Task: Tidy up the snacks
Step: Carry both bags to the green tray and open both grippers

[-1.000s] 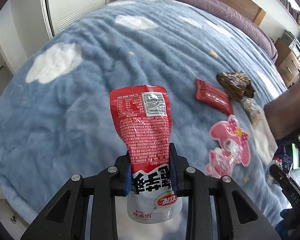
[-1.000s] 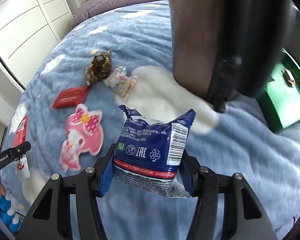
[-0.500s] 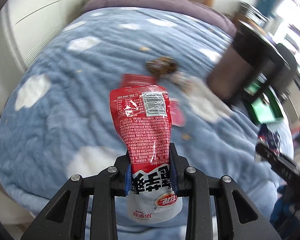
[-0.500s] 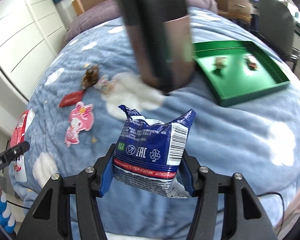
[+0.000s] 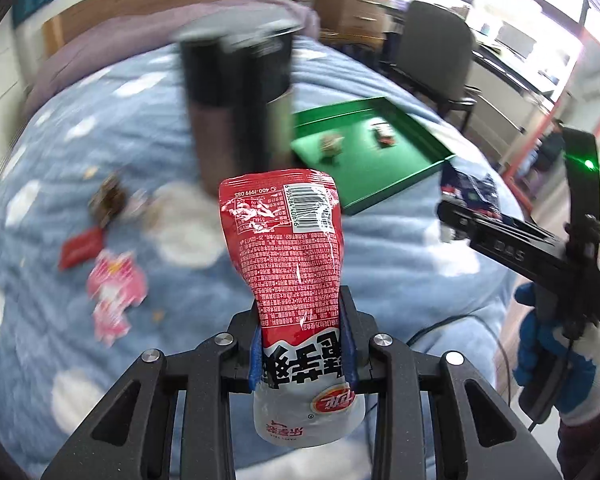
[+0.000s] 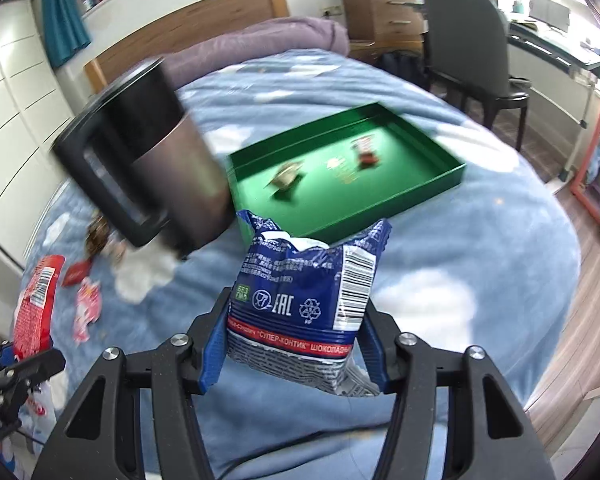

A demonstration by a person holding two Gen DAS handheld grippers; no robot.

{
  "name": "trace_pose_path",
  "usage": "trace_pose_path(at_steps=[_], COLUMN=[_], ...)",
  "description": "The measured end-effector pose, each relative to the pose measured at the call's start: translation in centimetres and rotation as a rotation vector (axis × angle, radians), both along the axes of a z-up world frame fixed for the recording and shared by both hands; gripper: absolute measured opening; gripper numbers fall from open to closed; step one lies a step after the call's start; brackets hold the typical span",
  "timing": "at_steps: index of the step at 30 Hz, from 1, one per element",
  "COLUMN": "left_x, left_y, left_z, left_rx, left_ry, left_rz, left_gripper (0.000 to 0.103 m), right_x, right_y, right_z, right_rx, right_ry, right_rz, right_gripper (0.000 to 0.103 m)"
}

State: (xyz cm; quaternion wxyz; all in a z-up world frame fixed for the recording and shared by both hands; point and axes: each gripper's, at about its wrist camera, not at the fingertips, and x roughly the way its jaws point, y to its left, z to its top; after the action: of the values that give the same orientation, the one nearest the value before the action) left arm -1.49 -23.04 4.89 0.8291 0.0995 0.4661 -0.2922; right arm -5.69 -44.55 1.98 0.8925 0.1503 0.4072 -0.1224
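Observation:
My left gripper (image 5: pixel 302 350) is shut on a red and white snack pouch (image 5: pixel 288 248), held upright above the bed. My right gripper (image 6: pixel 294 354) is shut on a blue snack bag (image 6: pixel 304 296), also held in the air; it shows at the right of the left wrist view (image 5: pixel 470 188). A green tray (image 6: pixel 384 204) lies on the blue blanket ahead and holds a few small snacks (image 6: pixel 286 178). More snacks lie on the blanket to the left: a red bar (image 5: pixel 80 248), a pink character packet (image 5: pixel 116 296) and a brown wrapped one (image 5: pixel 108 200).
A tall dark kettle-like jug (image 6: pixel 152 160) stands on the bed just left of the tray. A black chair (image 6: pixel 468 44) and a wooden drawer unit (image 6: pixel 384 12) stand beyond the bed on the right. The headboard (image 6: pixel 188 36) is at the far end.
Both grippers have swung right and pulled back from the loose snacks, keeping their packets. The green tray and the jug now sit ahead in both views.

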Motion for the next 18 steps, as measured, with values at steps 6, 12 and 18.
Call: trace_pose_path(at_steps=[6, 12, 18], left_x=[2.2, 6.1, 10.4], left_y=[-6.8, -12.2, -16.5], left_z=[0.7, -0.4, -2.6], left_rx=[0.008, 0.027, 0.031], left_ry=[-0.034, -0.040, -0.015], left_rz=[-0.076, -0.093, -0.074], left_gripper=[0.026, 0.027, 0.027], right_x=[2.6, 6.6, 11.3], right_y=[-5.0, -8.7, -11.5], right_z=[0.6, 0.7, -1.4], right_rx=[-0.025, -0.066, -0.102], right_ry=[-0.032, -0.053, -0.030], right_rz=[-0.042, -0.050, -0.036], right_gripper=[0.058, 0.058, 0.058])
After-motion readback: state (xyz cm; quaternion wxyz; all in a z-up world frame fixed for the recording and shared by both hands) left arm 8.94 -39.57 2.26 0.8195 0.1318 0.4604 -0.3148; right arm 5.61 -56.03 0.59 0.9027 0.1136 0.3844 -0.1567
